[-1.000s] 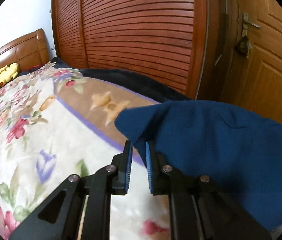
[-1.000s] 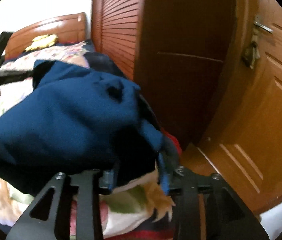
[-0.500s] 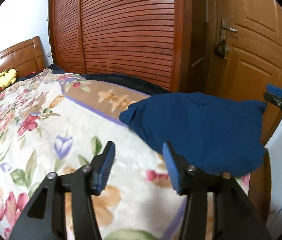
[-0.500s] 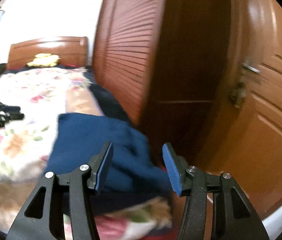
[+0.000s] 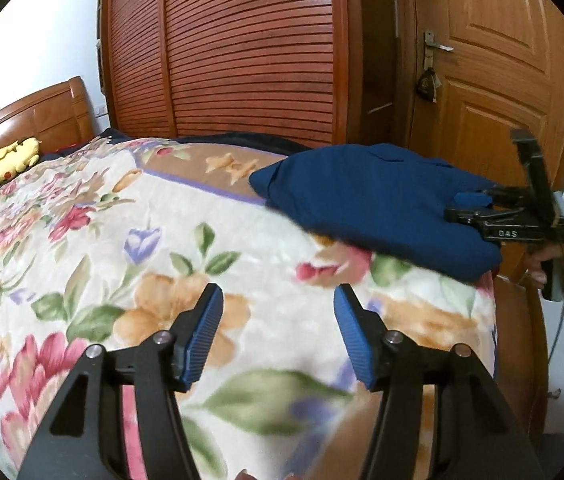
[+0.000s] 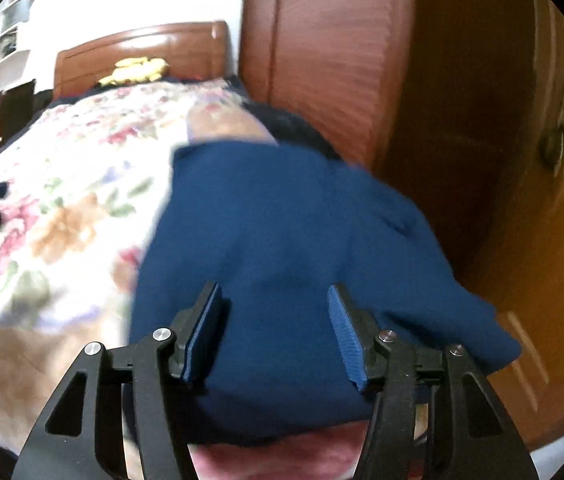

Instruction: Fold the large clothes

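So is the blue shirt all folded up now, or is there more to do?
It looks mostly done: the blue garment lies as a compact bundle at the corner of the flowery bedspread. Nothing is in hand: the left claw has just opened over bare blanket, and the right claw hovers open above the bundle. What may be left is neatening; I can't tell if another fold is planned.

Both wrist views share the blue garment [image 5: 374,196].
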Tool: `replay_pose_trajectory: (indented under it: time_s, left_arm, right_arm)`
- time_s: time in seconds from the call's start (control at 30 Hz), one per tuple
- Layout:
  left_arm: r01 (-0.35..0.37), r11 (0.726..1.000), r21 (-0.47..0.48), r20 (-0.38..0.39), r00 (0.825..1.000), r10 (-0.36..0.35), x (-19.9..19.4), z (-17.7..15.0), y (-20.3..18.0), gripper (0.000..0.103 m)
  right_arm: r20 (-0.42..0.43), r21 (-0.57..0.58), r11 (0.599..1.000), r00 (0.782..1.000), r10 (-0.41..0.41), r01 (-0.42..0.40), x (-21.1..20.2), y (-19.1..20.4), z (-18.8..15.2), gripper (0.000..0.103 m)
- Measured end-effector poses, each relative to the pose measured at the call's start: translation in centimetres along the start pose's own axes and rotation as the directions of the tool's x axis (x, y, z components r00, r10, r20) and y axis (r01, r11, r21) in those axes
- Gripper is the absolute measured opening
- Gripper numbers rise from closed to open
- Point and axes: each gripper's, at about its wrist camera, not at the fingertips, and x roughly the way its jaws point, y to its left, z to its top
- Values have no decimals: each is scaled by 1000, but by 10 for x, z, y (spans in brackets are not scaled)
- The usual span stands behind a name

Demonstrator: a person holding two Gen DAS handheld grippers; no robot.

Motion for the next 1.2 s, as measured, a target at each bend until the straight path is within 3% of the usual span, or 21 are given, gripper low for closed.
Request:
replay_pose_trajectory:
  time_s: [0.1,0.37,0.7,0.9,1.2]
  left_arm:
    - [-4,999,-39,9,1000,4,-11,-17,5,58]
    - [-48,992,-117,43,998,53,-50,-45,21,59]
    - [-179,965,-191,68,978,195,-122,-77,38,59]
    - [-258,937,-237,82,955,284,-170,-99,50,59]
    - [-391,879,-274,57,905,421,-223,-131,77,59]
  right_arm:
    - [21,70,995,998,67,-68,6,-16,-11,55]
    - [30,67,998,999,17,-19,-13,-9,-2,59]
    - [115,63,998,993,-20,13,-81,11,12,79]
    - [164,2,1000,986,30,-30,-106,77,25,84]
    - [223,-63,979,953,204,-194,-120,194,34,85]
